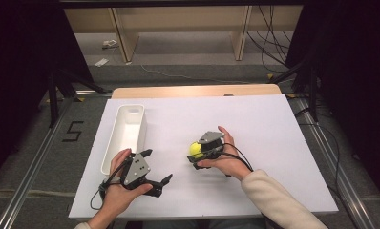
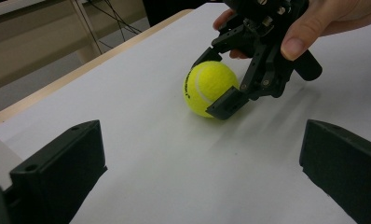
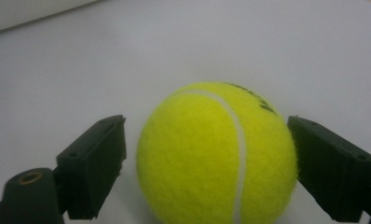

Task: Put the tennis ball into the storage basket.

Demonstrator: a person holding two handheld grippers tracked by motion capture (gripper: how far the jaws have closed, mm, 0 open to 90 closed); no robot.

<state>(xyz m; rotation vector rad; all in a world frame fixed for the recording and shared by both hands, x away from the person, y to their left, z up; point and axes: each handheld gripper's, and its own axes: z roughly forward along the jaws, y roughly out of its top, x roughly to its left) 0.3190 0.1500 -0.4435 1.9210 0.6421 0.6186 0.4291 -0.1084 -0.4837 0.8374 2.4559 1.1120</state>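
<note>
Yellow-green felt marks the tennis ball (image 3: 216,156) resting on the white table (image 1: 255,119), a little right of the table's middle and near the person's side. It sits between the two black fingers (image 3: 92,165) of the right gripper (image 1: 196,153); in the right gripper view a thin gap separates the ball from the finger on that view's left, while the finger on that view's right lies at the ball's edge, so the fingers bracket it without clamping it. The person's right hand (image 1: 226,160) wraps the gripper's body, a cream sleeve (image 1: 279,200) trailing toward the table's near edge. Well to the left, the left gripper (image 1: 158,167) lies low over the table in the left hand (image 1: 119,191), its fingers spread wide with nothing between them. Just beyond that hand, a long white tray (image 1: 112,143) runs along the table's left edge.
</note>
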